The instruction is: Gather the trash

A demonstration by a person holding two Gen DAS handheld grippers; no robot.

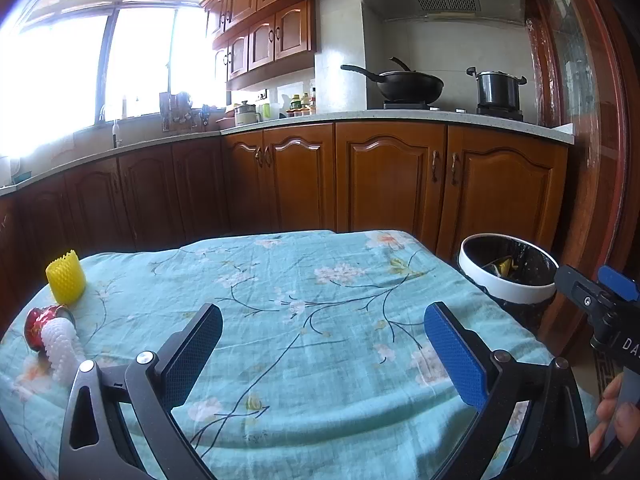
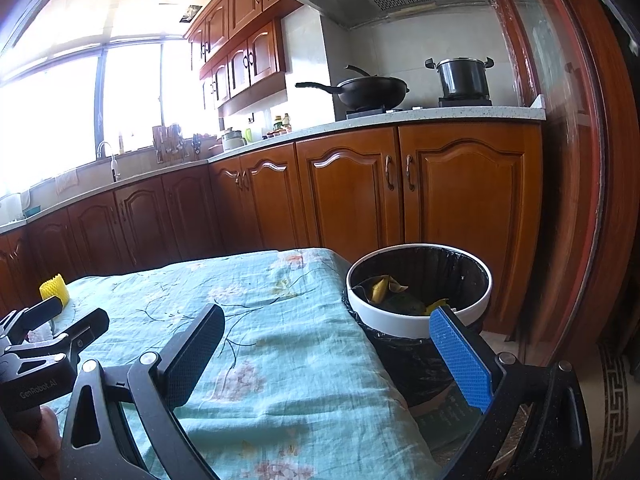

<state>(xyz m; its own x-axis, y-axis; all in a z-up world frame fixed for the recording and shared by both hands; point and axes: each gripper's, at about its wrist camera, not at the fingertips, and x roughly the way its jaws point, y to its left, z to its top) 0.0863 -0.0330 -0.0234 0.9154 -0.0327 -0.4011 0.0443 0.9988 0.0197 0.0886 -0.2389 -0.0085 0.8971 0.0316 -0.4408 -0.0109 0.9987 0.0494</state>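
Trash on the bench: a yellow foam net sleeve [image 1: 66, 278] upright near the far left edge, with a red crumpled wrapper [image 1: 38, 326] and white foam net sleeve [image 1: 64, 350] touching each other nearer the camera. The waste bin [image 2: 418, 326], white-rimmed with a black liner, stands just beside the bench's right edge and holds yellow and dark scraps [image 2: 386, 286]. Left tool [image 1: 324, 354]: spread wide, holding nothing, above the floral cloth [image 1: 320, 280]. Right tool [image 2: 332, 354]: spread wide, empty, straddling the bench edge and bin. The cloth's middle lies open.
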